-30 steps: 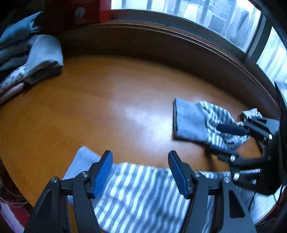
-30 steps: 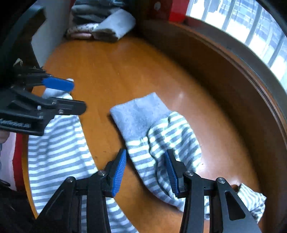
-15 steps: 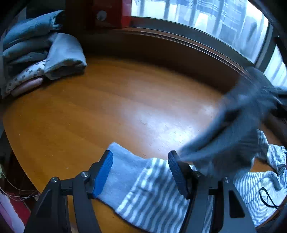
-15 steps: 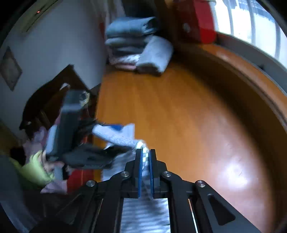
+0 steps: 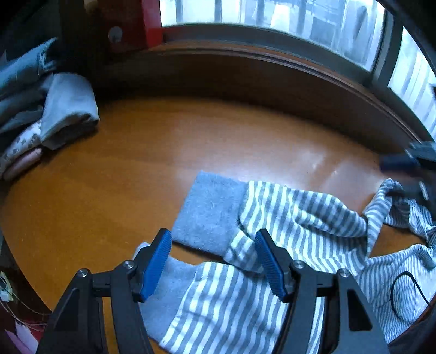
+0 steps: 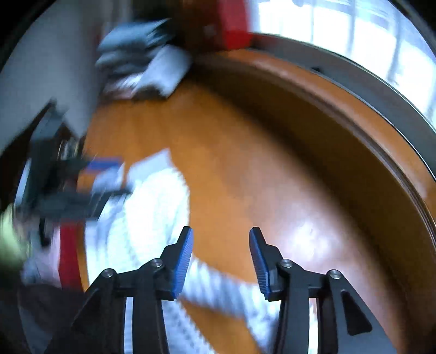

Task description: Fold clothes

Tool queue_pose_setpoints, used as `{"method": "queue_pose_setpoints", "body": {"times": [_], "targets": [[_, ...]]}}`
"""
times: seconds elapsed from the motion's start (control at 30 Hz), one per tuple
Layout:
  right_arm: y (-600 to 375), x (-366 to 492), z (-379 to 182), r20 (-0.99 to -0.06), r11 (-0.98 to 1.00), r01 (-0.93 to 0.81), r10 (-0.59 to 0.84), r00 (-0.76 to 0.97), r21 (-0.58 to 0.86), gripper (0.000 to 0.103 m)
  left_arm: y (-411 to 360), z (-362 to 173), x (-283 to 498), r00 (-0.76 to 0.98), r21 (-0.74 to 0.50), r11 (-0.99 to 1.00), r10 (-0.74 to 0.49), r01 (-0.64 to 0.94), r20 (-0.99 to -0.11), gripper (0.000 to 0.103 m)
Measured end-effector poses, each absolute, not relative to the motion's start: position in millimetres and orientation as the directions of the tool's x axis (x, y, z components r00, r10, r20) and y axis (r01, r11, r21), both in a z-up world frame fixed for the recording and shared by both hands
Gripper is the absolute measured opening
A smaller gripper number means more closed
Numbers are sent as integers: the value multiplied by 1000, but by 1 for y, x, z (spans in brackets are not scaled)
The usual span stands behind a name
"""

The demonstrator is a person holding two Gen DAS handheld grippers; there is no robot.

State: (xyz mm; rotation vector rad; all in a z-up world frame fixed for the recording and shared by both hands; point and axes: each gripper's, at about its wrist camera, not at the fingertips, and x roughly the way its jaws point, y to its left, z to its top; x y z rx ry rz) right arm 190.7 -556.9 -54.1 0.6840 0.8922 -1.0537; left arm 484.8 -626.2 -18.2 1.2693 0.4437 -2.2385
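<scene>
A glossy orange-brown wooden table (image 5: pixel 169 152) fills the scene, its far edge meeting a raised dark wood sill (image 5: pixel 272 81) that curves beneath a wide window (image 5: pixel 272 19) with dark upright bars and bright daylight behind. That daylight falls as a pale sheen on the table just below the sill. At the window's left end stands a red box-like object (image 5: pixel 147 21), and left of the table rises a plain pale wall (image 6: pixel 35 70).

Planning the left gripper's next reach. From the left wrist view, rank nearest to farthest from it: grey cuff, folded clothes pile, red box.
1. grey cuff, just ahead of the left gripper
2. folded clothes pile, far left
3. red box, back by the window
</scene>
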Motion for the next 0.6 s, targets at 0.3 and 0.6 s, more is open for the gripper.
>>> {"method": "queue_pose_setpoints", "body": {"times": [0.3, 0.6], "targets": [[-508, 268, -72, -861, 590, 785, -484, 158, -188, 43, -632, -15, 493, -428, -103, -766, -237, 634, -872, 62], [-523, 286, -96, -887, 615, 767, -439, 142, -182, 43, -638, -28, 478, -406, -126, -726, -224, 676, -886, 68]]}}
